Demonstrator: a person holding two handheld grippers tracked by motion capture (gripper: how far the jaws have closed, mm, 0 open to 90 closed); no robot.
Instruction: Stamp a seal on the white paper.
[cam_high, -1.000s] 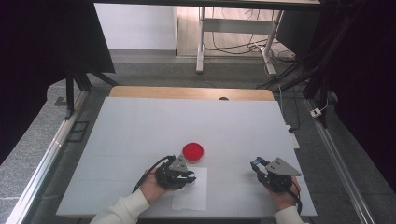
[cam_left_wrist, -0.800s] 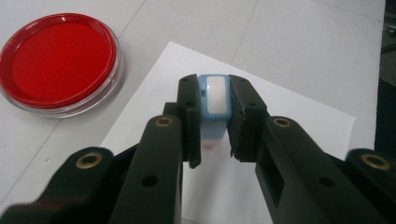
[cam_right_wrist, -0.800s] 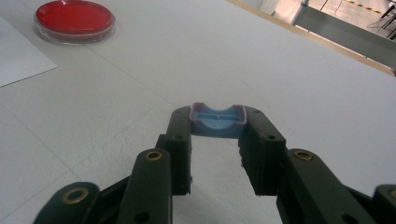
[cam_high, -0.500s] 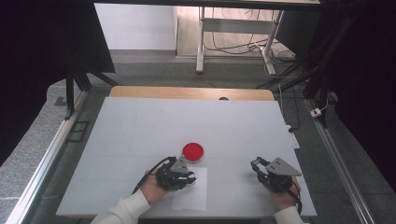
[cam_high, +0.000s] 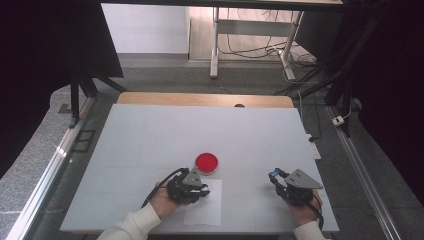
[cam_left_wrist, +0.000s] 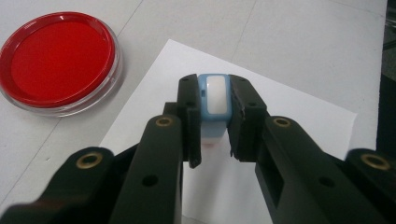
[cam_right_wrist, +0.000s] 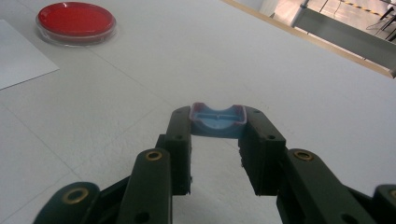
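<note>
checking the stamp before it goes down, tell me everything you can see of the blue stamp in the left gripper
The blue stamp is a small light-blue plastic block with a rounded white panel on its top end. It stands upright, clamped on two sides by the left gripper, whose black jaws are shut on it. Its lower end sits at or just over the white paper sheet, where a faint pinkish mark shows; contact cannot be told. The red ink pad lies apart from it.

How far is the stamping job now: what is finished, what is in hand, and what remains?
Done: the cap is off, clamped in the right gripper, and the red ink pad lies open. In hand: the left gripper holds the blue stamp upright on the white paper. Left, probably: lifting the stamp and recapping it. Any print underneath is hidden.
</note>
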